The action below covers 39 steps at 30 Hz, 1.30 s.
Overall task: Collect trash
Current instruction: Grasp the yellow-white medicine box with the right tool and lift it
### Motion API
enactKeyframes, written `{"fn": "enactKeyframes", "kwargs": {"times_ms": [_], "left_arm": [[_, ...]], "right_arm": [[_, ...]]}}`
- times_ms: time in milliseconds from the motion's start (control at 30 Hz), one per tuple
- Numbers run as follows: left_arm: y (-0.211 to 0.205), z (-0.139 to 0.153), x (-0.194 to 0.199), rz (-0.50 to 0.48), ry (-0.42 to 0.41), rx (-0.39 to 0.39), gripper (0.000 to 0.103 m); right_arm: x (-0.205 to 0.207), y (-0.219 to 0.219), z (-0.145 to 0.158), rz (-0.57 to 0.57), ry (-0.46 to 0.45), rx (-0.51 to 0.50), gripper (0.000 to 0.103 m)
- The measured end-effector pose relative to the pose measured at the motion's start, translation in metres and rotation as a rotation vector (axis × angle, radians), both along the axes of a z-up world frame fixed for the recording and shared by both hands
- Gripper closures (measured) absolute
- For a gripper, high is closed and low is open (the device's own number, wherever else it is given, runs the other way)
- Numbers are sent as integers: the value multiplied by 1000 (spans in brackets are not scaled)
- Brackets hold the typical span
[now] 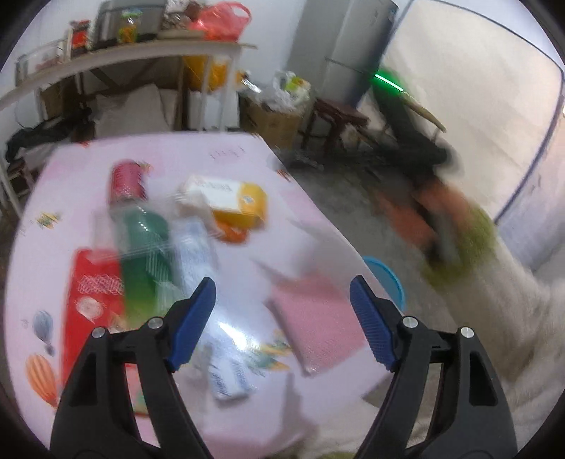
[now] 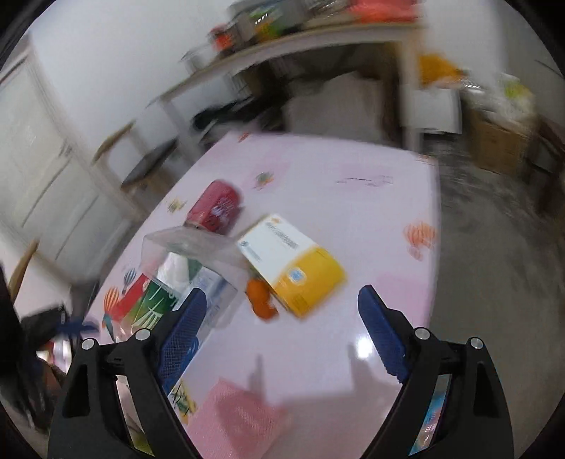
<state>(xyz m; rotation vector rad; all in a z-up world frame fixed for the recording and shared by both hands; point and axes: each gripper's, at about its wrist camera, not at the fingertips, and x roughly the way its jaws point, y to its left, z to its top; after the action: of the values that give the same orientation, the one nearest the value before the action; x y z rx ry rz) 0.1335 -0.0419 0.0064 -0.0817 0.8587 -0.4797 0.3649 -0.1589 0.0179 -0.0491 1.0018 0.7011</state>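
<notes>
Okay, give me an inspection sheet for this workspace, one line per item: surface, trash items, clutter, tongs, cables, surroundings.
Surface: pink table with balloon prints, glossy.
Job's things: red can lying on its side; white and yellow box tilted over an orange item; clear plastic container over red and green packets; pink pad near the table's edge.
Clutter: a small white wrapper, blurred.
Tongs: left tongs open, nothing between; right tongs open, nothing between.
Cables: nothing seen.
Surroundings: loaded shelf, red bag, fridge, blue bin on the floor by the table.
</notes>
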Motion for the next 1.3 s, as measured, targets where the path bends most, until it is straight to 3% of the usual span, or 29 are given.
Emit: {"fn": "enactKeyframes", "kwargs": {"times_ms": [167, 300, 467, 567, 700, 900, 1067, 1300], "left_arm": [[-27, -25, -12, -56, 41, 40, 34], [-35, -36, -18, -97, 73, 26, 39], [-39, -40, -22, -118, 73, 24, 40], [-40, -43, -23, -129, 79, 15, 40], [-40, -45, -25, -137, 82, 14, 40], [-33, -49, -29, -109, 77, 32, 40], [-34, -54, -43, -126, 78, 40, 40], [-46, -61, -56, -142, 93, 63, 38]], "right_arm": [[41, 57, -33, 182, 10, -163, 18], [55, 80, -55, 285, 66, -220, 18], [60, 92, -65, 313, 95, -279, 28], [64, 91, -68, 295, 111, -270, 29], [74, 79, -69, 209, 120, -259, 29], [75, 20, -71, -17, 145, -230, 29], [34, -30, -70, -160, 158, -226, 29], [-63, -85, -71, -332, 192, -133, 29]]}}
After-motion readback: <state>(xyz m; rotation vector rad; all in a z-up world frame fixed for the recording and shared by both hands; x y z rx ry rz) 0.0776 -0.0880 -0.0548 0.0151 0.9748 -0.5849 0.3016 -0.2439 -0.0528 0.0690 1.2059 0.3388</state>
